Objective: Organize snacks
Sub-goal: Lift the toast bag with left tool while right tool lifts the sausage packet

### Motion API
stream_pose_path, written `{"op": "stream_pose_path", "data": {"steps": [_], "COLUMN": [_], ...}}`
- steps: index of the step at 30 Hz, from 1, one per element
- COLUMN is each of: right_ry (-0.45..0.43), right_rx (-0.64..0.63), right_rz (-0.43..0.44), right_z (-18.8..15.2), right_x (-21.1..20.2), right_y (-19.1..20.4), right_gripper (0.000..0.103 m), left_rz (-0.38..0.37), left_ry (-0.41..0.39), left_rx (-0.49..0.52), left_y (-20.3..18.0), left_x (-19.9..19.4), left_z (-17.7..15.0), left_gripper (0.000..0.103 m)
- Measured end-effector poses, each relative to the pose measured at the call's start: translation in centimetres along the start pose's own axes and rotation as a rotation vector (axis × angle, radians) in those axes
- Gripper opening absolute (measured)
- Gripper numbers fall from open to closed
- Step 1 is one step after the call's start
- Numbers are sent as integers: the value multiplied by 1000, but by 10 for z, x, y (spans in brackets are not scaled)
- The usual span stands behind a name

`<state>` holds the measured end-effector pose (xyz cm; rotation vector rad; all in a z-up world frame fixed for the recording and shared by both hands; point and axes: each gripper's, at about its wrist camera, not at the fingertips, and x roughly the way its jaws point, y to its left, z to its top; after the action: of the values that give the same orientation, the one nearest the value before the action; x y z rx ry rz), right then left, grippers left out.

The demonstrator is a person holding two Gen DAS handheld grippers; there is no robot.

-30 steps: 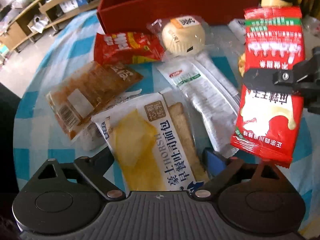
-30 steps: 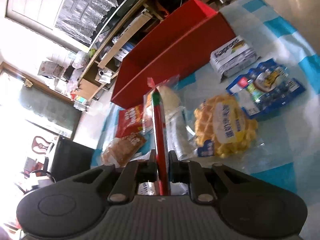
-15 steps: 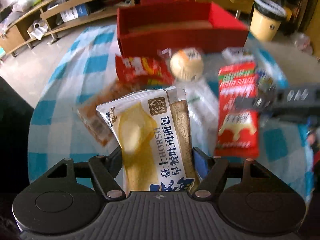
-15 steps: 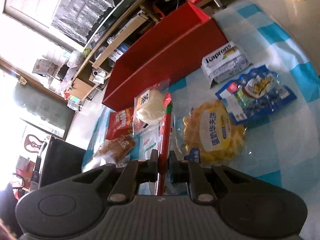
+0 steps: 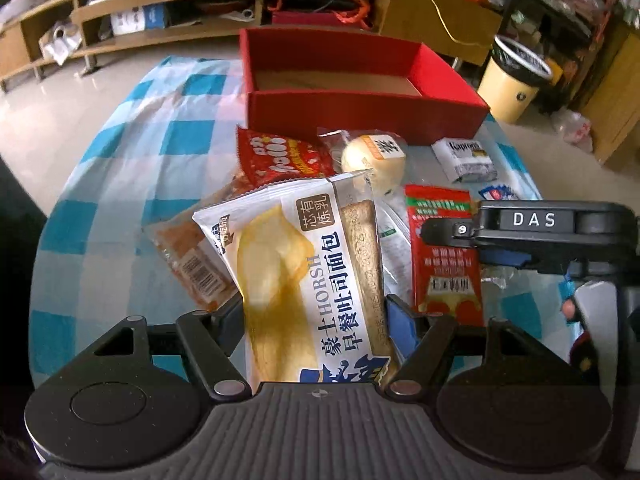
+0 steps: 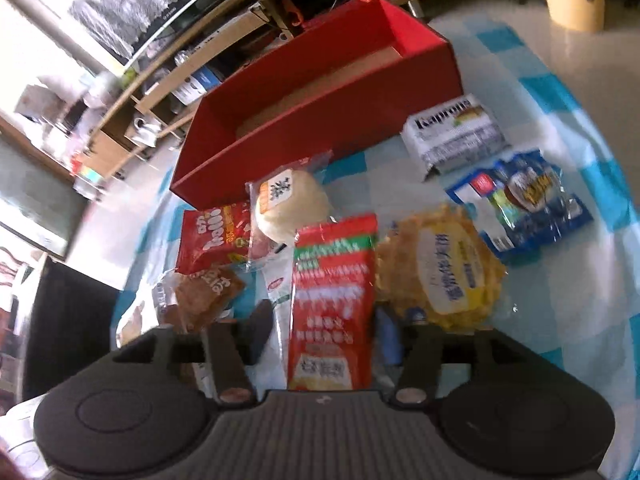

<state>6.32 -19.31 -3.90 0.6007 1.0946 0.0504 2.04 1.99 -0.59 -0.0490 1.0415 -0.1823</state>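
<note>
The left gripper is raised above the checked table, clamped on a glossy toast bread packet whose long axis points toward the red box at the far edge. Beside it, the right gripper pinches a flat red sachet, upright, lengthwise toward the same cardboard box.

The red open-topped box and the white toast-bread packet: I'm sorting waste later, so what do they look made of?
The red open-topped box looks like cardboard with a matte red outside: its floor is bare brown board and its walls are thin and straight. The white toast-bread packet held in the left gripper looks like glossy plastic film: it shines, wrinkles, and has a crimped top seam with a clear strip showing the bread.
</note>
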Motion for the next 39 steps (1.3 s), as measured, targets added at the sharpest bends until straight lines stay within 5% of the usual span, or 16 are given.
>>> {"op": "stream_pose_path", "data": {"steps": [7,10,13,14,19,22,24,26,28,30,33,39], "right_ry": [25,17,30,31,26,25,22,22,47,60,55,49], "right_rx": [-162,-197,-175,-172,-179,-128,-121,-139,-193,-242,-273,-277], "right_rz": [-169,-180,-148,-145,-131,-127,-114,-95,-87,-114,-146,-120], "right_z": [-18,-22,-20,-19,-19,-19,-21,-25,-30,-35,-38,-37], "right_x": [22,21,13,10,-5,-8,-8,-6,1,9,12,2], "right_y": [39,39,27,25,15,11,16,23,32,36,36,27], "right_gripper": [68,50,45,34,20,26,40,66,78,76,50,45], "left_rz": [-37,-35,-41,-40,-21,-8,-5,-5,-10,-16,-19,-19], "left_ry": [-24,-30,-37,-40,-47,-49,-50,-51,-49,-49,-48,-46], "left_rx": [-41,-48,-46,-40,-27,-32,-33,-33,-37,-43,-54,-61], "left_y": [16,18,15,13,4,3,4,4,6,9,12,13], "left_x": [-8,-10,-11,-11,-9,-8,-8,-8,-9,-9,-10,-9], "left_z": [0,1,2,3,8,9,9,8,8,7,7,8], "left_gripper": [77,77,77,78,78,78,78,78,78,78,78,78]}}
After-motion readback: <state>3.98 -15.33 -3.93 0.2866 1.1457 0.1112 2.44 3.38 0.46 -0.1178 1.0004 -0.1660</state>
